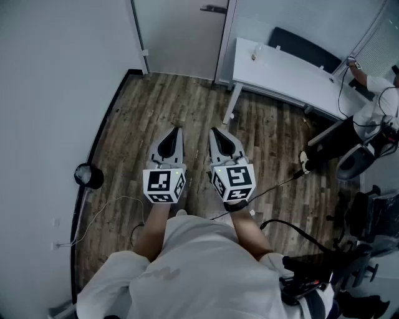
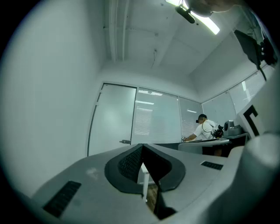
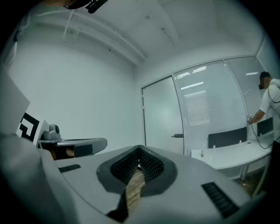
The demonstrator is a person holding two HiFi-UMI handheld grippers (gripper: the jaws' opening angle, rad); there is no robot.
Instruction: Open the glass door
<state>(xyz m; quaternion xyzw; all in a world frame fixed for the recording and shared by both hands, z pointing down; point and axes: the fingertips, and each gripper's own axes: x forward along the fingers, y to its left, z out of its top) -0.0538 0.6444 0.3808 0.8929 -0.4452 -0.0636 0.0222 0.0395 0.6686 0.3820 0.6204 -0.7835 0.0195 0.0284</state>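
The frosted glass door [image 1: 181, 37] stands shut at the far end of the room, with a dark lever handle [image 1: 214, 9] near its right edge. My left gripper [image 1: 177, 129] and right gripper [image 1: 214, 129] are held level side by side over the wood floor, well short of the door, both pointing toward it. In the left gripper view the door [image 2: 111, 118] and its handle [image 2: 125, 141] show ahead, beyond the left gripper [image 2: 142, 145], whose jaws meet. The right gripper view shows the door [image 3: 162, 118] and the handle [image 3: 177, 136] past the right gripper [image 3: 139, 148], tips together. Neither holds anything.
A white desk [image 1: 280, 68] stands right of the door, with a person [image 1: 374, 93] working at its far end. Black gear and cables [image 1: 324, 268] lie at the lower right. A black round object [image 1: 89, 176] and a thin cable sit by the left wall [image 1: 50, 93].
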